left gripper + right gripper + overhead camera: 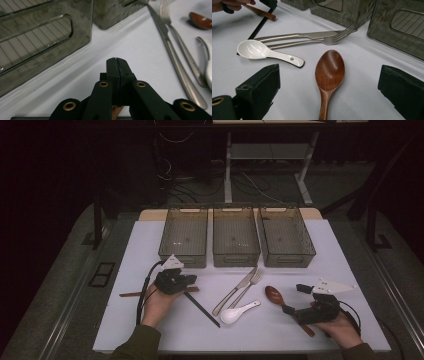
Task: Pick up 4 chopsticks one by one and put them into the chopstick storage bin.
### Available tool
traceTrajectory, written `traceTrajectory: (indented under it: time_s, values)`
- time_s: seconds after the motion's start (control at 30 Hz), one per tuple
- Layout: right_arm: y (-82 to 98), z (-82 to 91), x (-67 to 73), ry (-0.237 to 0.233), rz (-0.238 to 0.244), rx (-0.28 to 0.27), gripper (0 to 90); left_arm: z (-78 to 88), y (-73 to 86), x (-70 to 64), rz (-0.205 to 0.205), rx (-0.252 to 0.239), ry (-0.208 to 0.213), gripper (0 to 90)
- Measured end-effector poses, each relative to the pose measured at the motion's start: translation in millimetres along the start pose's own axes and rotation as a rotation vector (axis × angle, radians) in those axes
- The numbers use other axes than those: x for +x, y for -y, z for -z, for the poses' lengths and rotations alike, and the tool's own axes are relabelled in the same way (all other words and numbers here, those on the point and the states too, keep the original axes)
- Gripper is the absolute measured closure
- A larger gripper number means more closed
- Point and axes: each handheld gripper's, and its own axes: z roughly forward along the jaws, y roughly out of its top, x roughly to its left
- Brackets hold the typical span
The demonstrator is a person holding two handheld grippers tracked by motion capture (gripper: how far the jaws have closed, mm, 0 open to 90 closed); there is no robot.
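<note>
The three smoky translucent plastic bins [236, 237] stand in a row at the far side of the white table [150, 320], and as far as the high view shows, all three are bare inside — so the sorting of the cutlery appears to be at its very start. The left gripper [189, 281] sits over a brown wooden chopstick [132, 294] lying just in front of the left bin; its jaws are clenched tight together, and in the left gripper view a sliver of brown wood peeks out beneath them, so they seem to be pinching that chopstick, though the contact itself is mostly hidden. A black chopstick [202, 310] lies slanting just beside it, untouched. The right gripper [329, 87] rests with its jaws spread wide on either side of a brown wooden spoon [329, 72], the pads clear of it — nothing grasped yet. Between the two hands lie a steel knife [235, 291], a steel fork [247, 287] close against it, and a white ceramic soup spoon [239, 312]. Judging by this, every piece remains on the table: the chopstick looks about to be lifted, and the rest is left to do.
</note>
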Motion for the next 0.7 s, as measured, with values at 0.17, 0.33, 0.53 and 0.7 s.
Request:
traceTrajectory:
  time_s: [0.17,0.33,0.53,0.7]
  values:
    - [0.2,-0.1,0.0,0.004,0.002,0.004,4.0,-7.8,-2.2,0.9,-0.007,0.044,-0.009,88.9]
    - [0.4,0.5,0.0,0.006,0.002,0.003,4.0,-8.9,-1.7,0.0,-0.002,0.054,-0.009,88.9]
    - [0.4,0.4,0.1,0.007,0.006,0.005,4.0,-9.6,-1.7,-1.1,-0.011,0.070,-0.009,88.9]
    - [0.5,0.9,0.0,0.009,0.005,0.005,4.0,-4.2,-2.1,-5.4,-0.022,0.067,-0.003,88.9]
